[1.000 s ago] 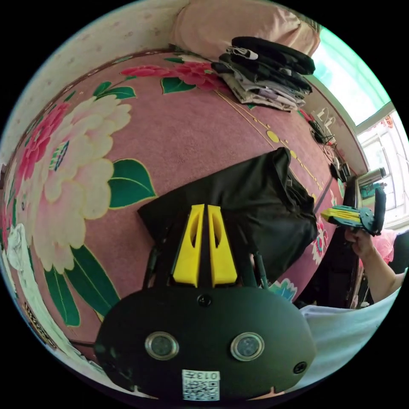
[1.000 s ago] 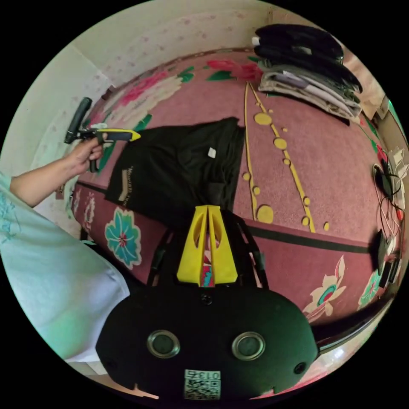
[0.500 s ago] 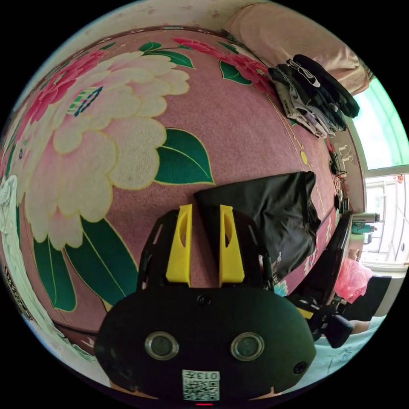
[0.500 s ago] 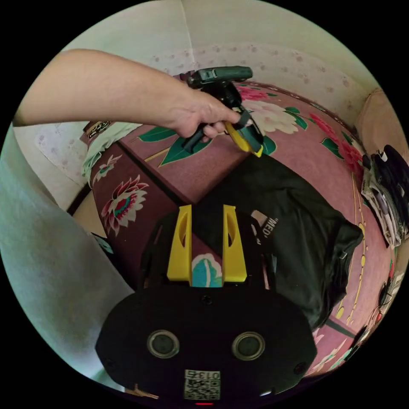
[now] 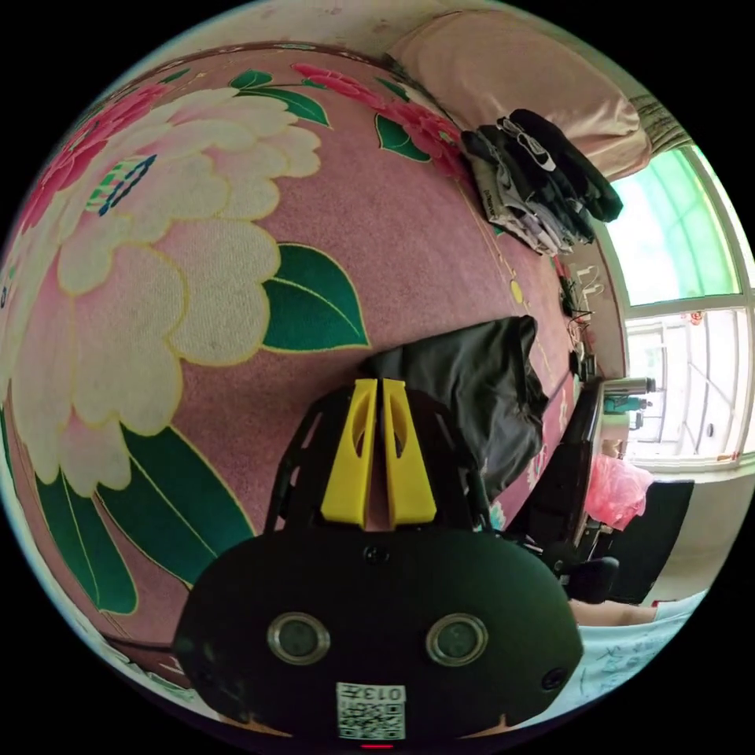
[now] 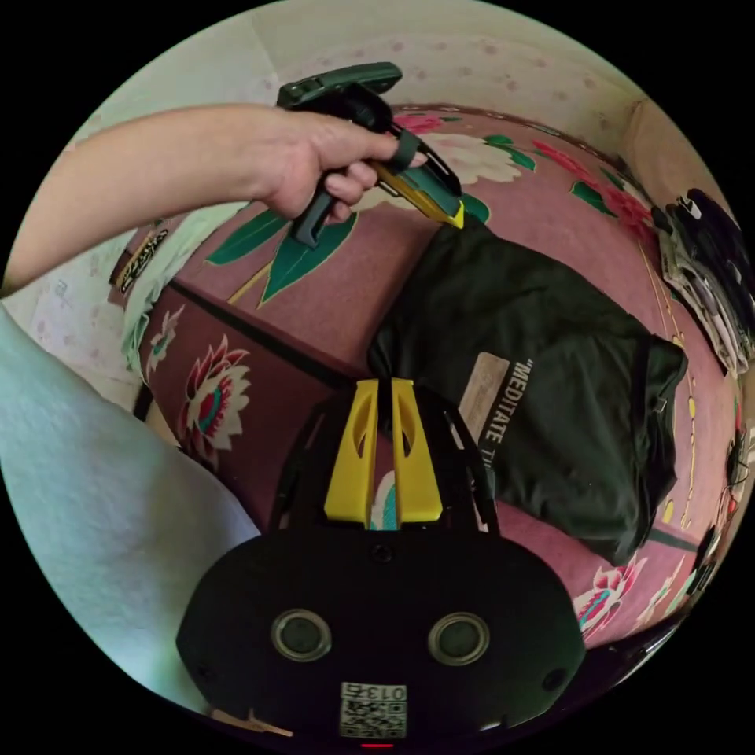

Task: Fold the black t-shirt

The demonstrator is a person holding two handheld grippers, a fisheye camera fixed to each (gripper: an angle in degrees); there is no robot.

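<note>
The black t-shirt [image 6: 566, 346] lies partly folded on a pink flowered bed cover [image 6: 346, 291], white lettering facing up. In the right gripper view my right gripper [image 6: 384, 383] is shut on the shirt's near corner at the bed's edge. A hand holds my left gripper [image 6: 454, 219] with its yellow tips pinched on the shirt's far corner. In the left gripper view the left gripper [image 5: 376, 383] has its jaws together at the corner of the black t-shirt [image 5: 480, 385], which runs off to the right.
A stack of folded clothes [image 5: 543, 189] sits near a pink pillow [image 5: 511, 79] at the head of the bed. Cables [image 5: 578, 303] lie beside the window [image 5: 684, 314]. A pale cloth [image 6: 157, 259] hangs over the bed's corner. The person's light shirt [image 6: 94, 535] is close by.
Both grippers went from shut to open half a second ago, then shut on two corners of the shirt. The right gripper came round to the shirt's near side.
</note>
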